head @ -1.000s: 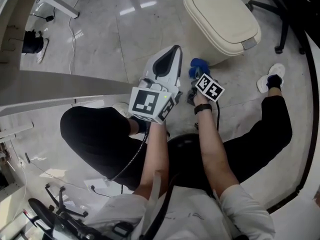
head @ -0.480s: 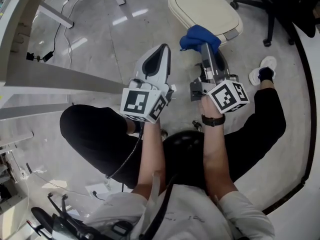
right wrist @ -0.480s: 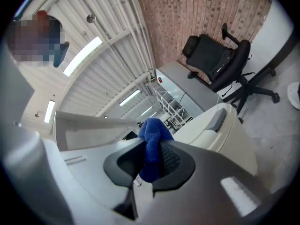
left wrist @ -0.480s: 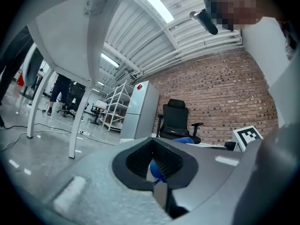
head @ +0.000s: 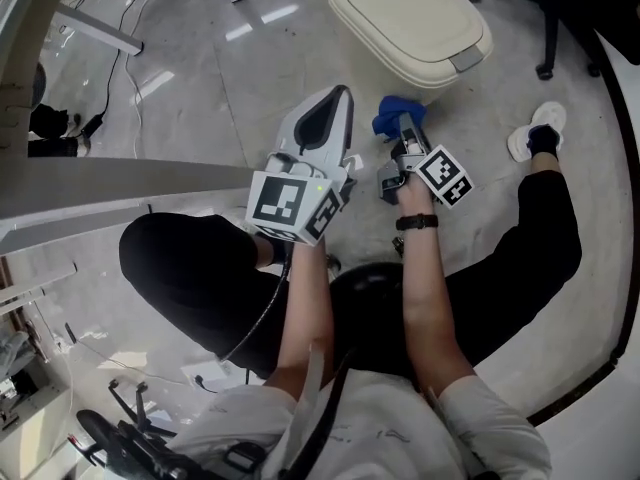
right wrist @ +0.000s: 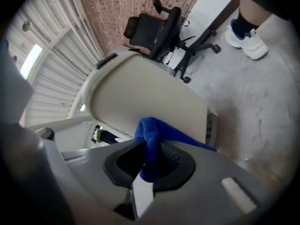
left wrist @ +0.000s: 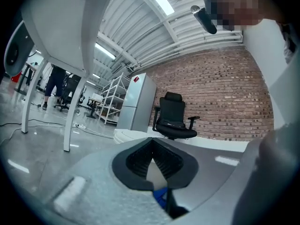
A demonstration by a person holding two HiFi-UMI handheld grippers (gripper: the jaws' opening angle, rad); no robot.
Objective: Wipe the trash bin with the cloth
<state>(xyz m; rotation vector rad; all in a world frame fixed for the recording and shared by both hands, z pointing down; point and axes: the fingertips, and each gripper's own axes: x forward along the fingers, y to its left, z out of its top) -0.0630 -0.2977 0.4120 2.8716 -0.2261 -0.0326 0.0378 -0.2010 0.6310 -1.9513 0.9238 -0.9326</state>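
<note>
Head view: the cream trash bin point(head: 410, 23) stands on the grey floor point(head: 200, 78) at the frame's 12 o'clock, lid closed. At the bin's 6 o'clock, just beside its front edge, the blue cloth point(head: 393, 118) sits bunched at the tip of the right gripper point(head: 403, 130). The left gripper point(head: 338, 96) lies at the cloth's 9 o'clock, tip aimed toward the bin, apart from both. The person sits below, with a white shoe point(head: 535, 140) at 3 o'clock. A grey bench point(head: 100, 180) edge crosses at 9 o'clock and an office chair point(head: 535, 13) base shows at 1 o'clock.

Left gripper view: the left gripper point(left wrist: 152, 149) has its fingers pressed together at the tips with nothing between them. A scrap of the cloth point(left wrist: 161, 197) peeks in at 6 o'clock, below them. Beyond are the office chair point(left wrist: 173, 118) at 12 o'clock against a brick wall point(left wrist: 220, 97), and a bench leg point(left wrist: 75, 107) at 9 o'clock.

Right gripper view: the right gripper point(right wrist: 150, 156) has its fingers pinching the cloth point(right wrist: 150, 130), which bulges above them and trails toward 3 o'clock. The trash bin point(right wrist: 145, 97) fills the middle just behind it; whether cloth and bin touch is unclear. The office chair point(right wrist: 159, 29) is at 12 o'clock, the shoe point(right wrist: 246, 36) at 2 o'clock.
</note>
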